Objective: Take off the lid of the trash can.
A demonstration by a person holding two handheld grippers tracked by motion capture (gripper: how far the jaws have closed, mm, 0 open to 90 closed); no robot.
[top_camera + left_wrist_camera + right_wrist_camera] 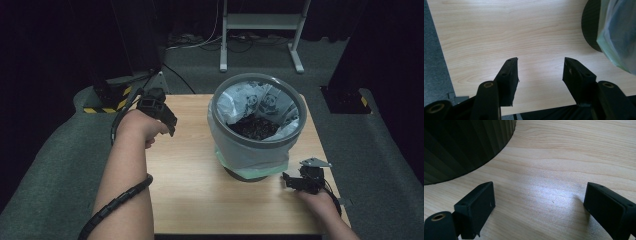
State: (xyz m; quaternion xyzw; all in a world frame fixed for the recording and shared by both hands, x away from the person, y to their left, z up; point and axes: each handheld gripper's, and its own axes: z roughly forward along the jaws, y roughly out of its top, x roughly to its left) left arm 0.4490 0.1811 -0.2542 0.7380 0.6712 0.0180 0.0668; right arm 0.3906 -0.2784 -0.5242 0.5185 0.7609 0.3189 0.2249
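Both forearms are bare, the left gripper and right gripper black with screw-studded jaws (brass-ringed holes), a ribbed black cable and a grey three-cornered plate.

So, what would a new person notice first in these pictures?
Most striking is the grey bin, standing right of centre on the wooden table, lined with a panda-printed bag with dark stuff at its bottom. The left gripper hangs open over the table's left side; the right gripper rests open beside the bin's base.
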